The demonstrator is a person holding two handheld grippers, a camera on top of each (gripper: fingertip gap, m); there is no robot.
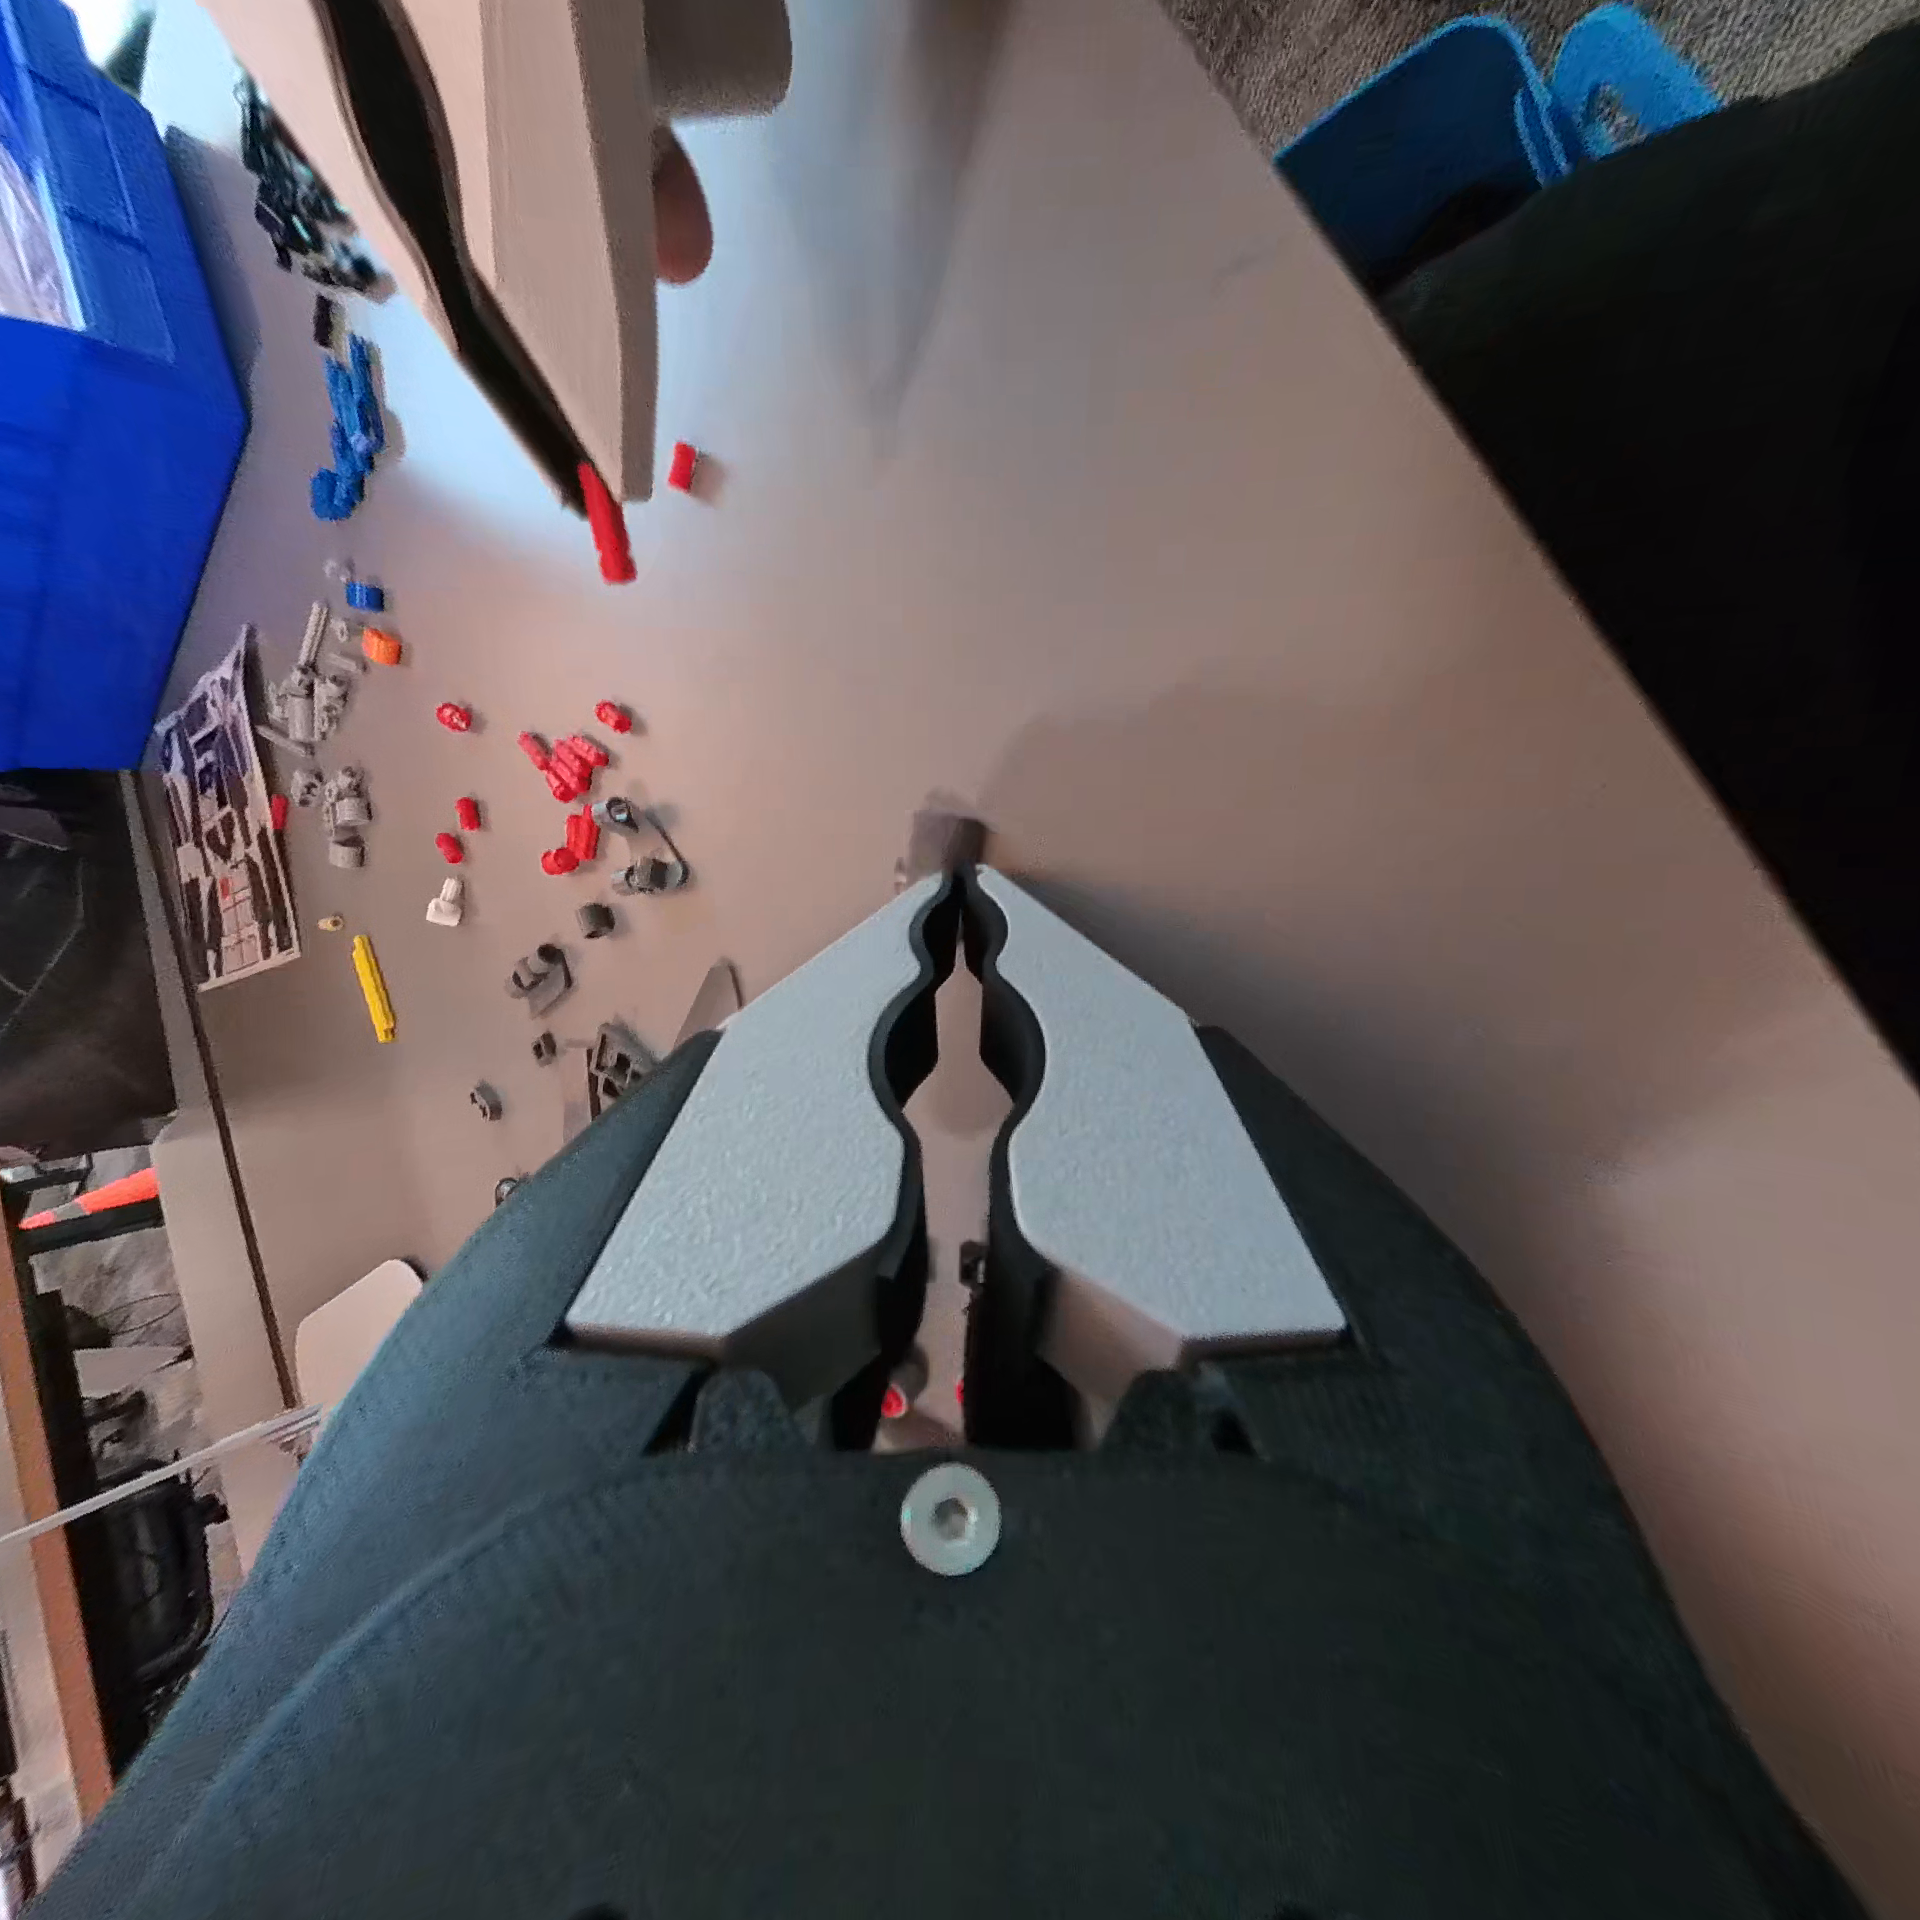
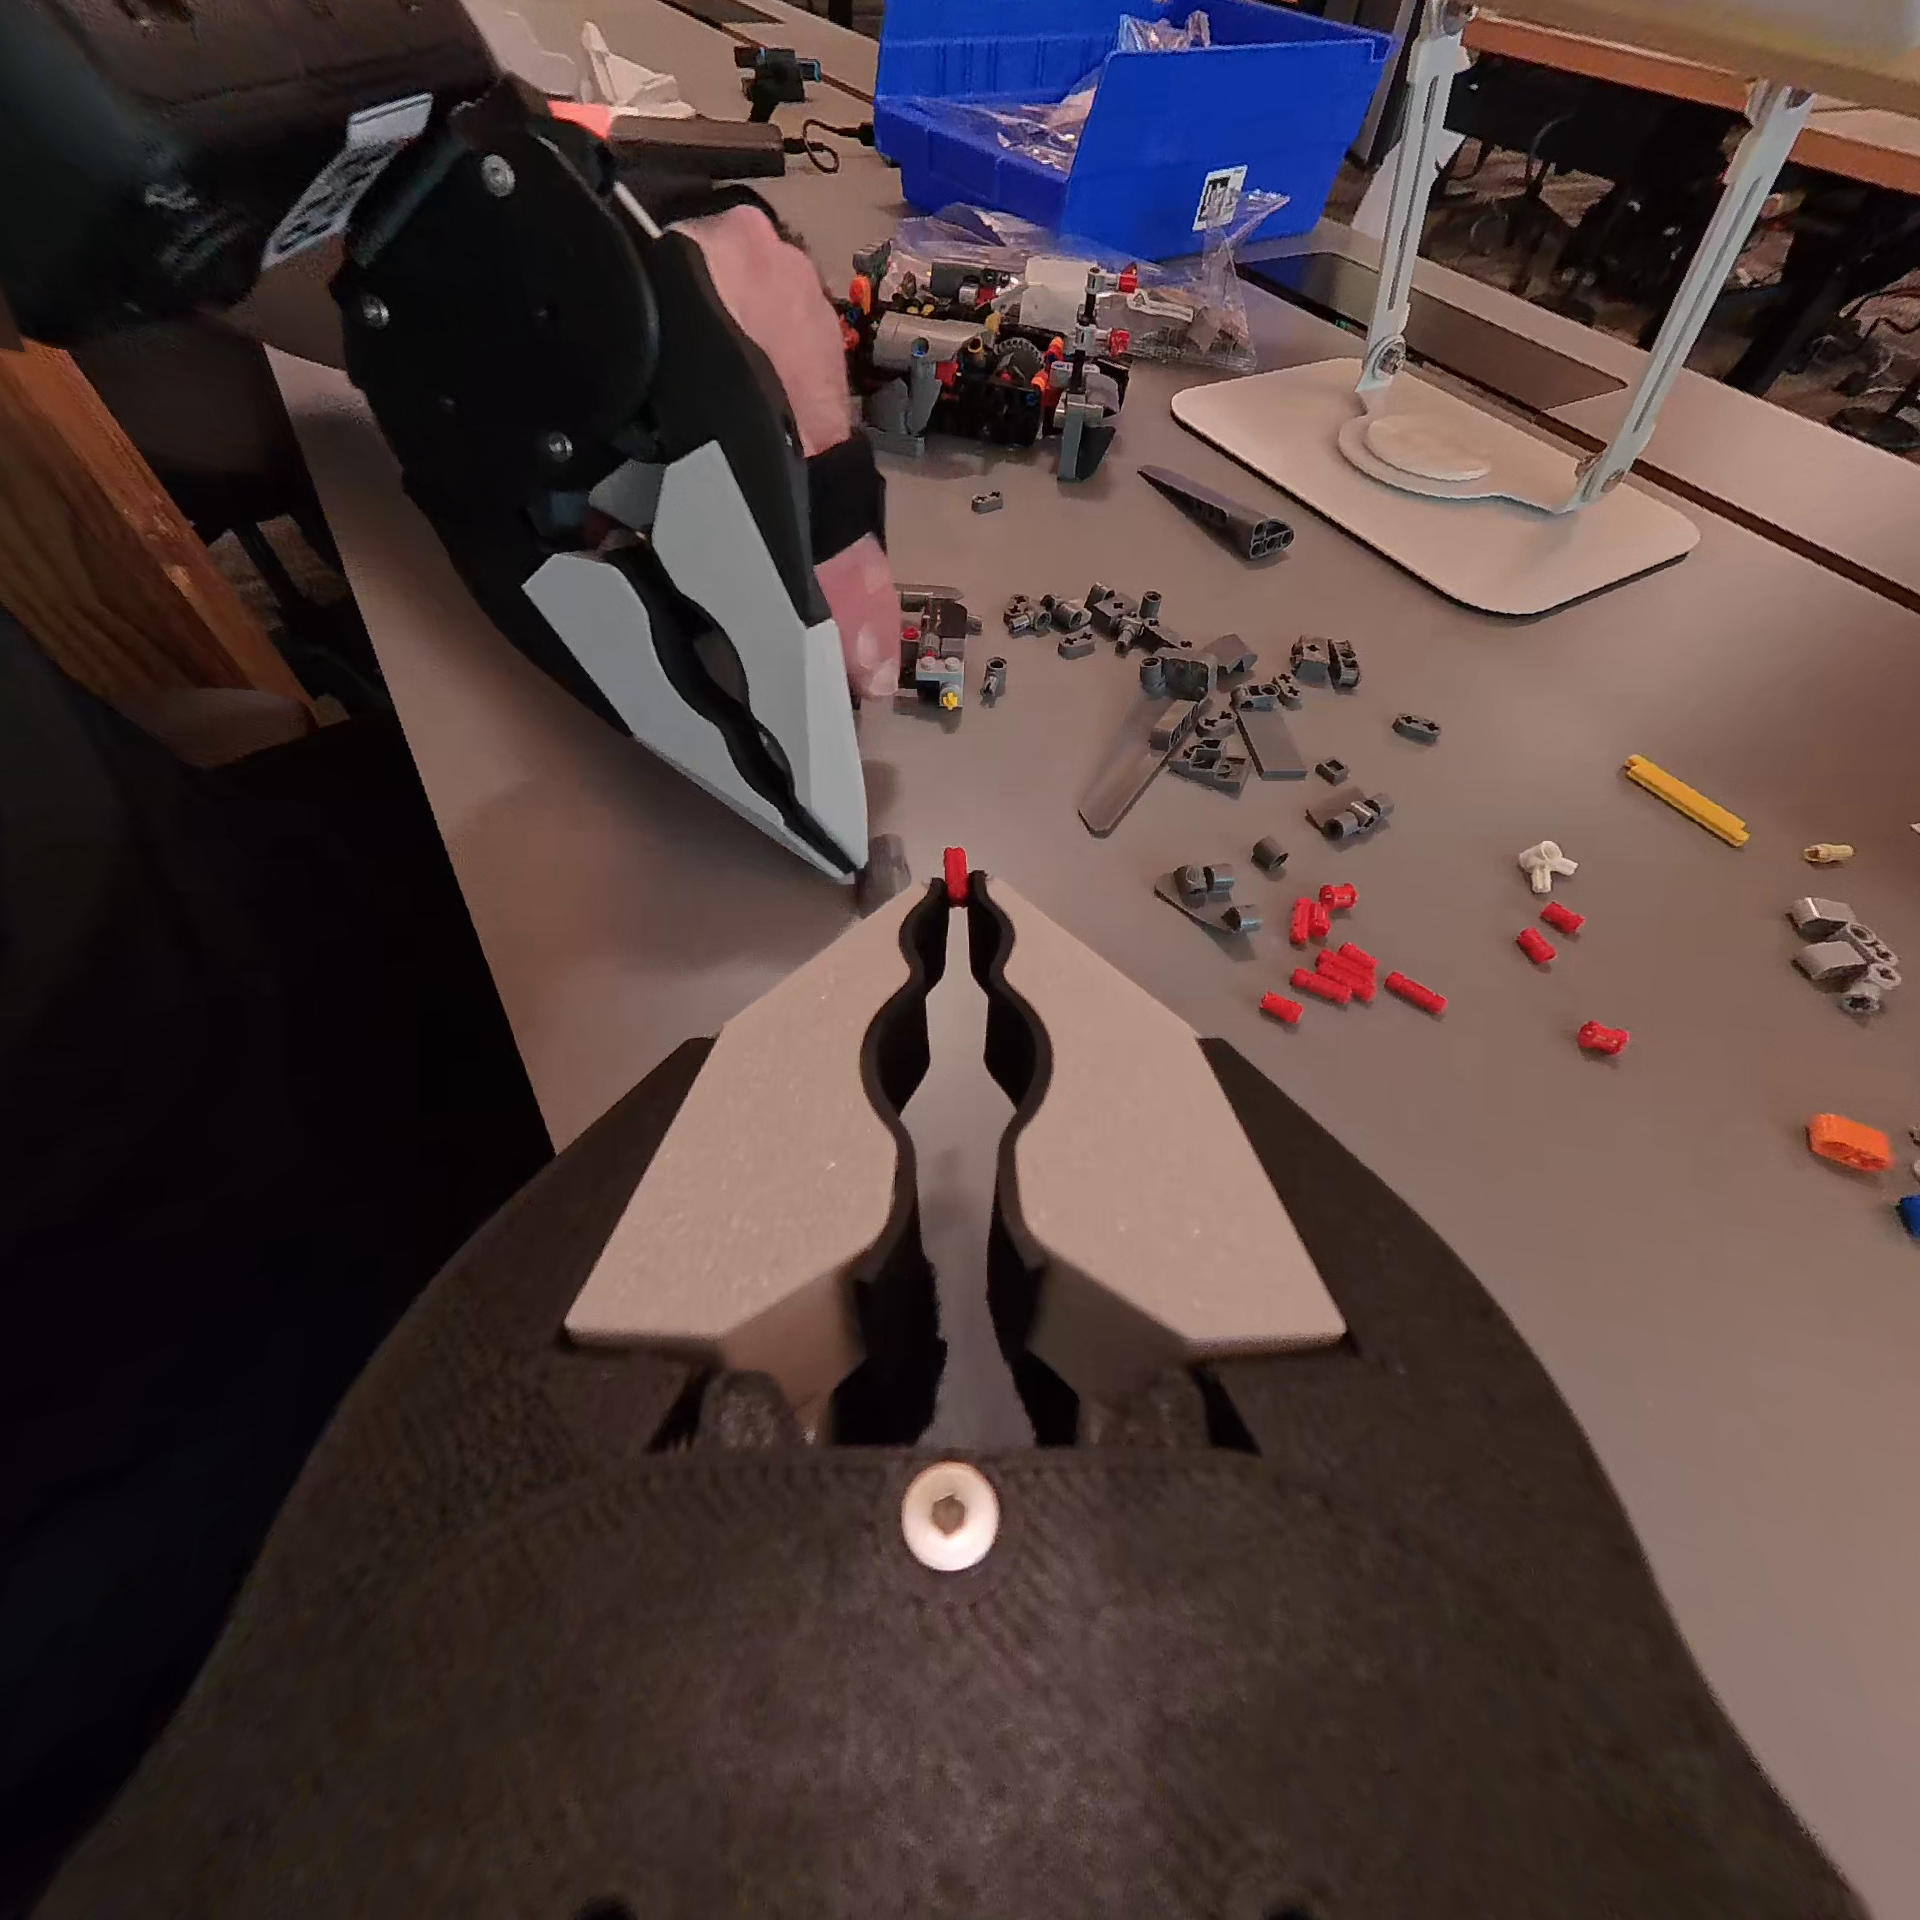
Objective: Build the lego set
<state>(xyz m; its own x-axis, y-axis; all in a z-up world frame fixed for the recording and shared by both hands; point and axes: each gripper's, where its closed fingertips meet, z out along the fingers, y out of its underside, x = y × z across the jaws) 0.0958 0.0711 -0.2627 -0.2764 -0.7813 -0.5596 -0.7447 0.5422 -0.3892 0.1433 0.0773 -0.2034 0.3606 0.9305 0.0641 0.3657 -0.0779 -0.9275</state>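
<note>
1. Right gripper (image 2: 954, 891) low over the grey bench (image 2: 1455, 1299), fingers pinching a small red pin (image 2: 954, 871) at their very tips, the pin standing up out of the tips.
2. Left gripper (image 2: 857, 871) just beside it to the left, tilted down, fingers pressed onto a small grey piece (image 2: 883, 868) that sits on the bench; same piece blurred ahead of the tips in the left wrist view (image 1: 948, 836).
3. Hand (image 2: 790, 343) wrapped around the left gripper's black body.
4. Loose red pins (image 2: 1340, 971) scattered to the right, near the right gripper.
5. Dark grey parts (image 2: 1205, 717) in a loose heap farther back, a yellow bar (image 2: 1685, 800) and an orange piece (image 2: 1847, 1143) well apart to the right.
6. Partly built model (image 2: 987, 364) beyond the hand.
7. White stand (image 2: 1455, 488) and blue bin (image 2: 1122, 114) at the far end of the bench.
</note>
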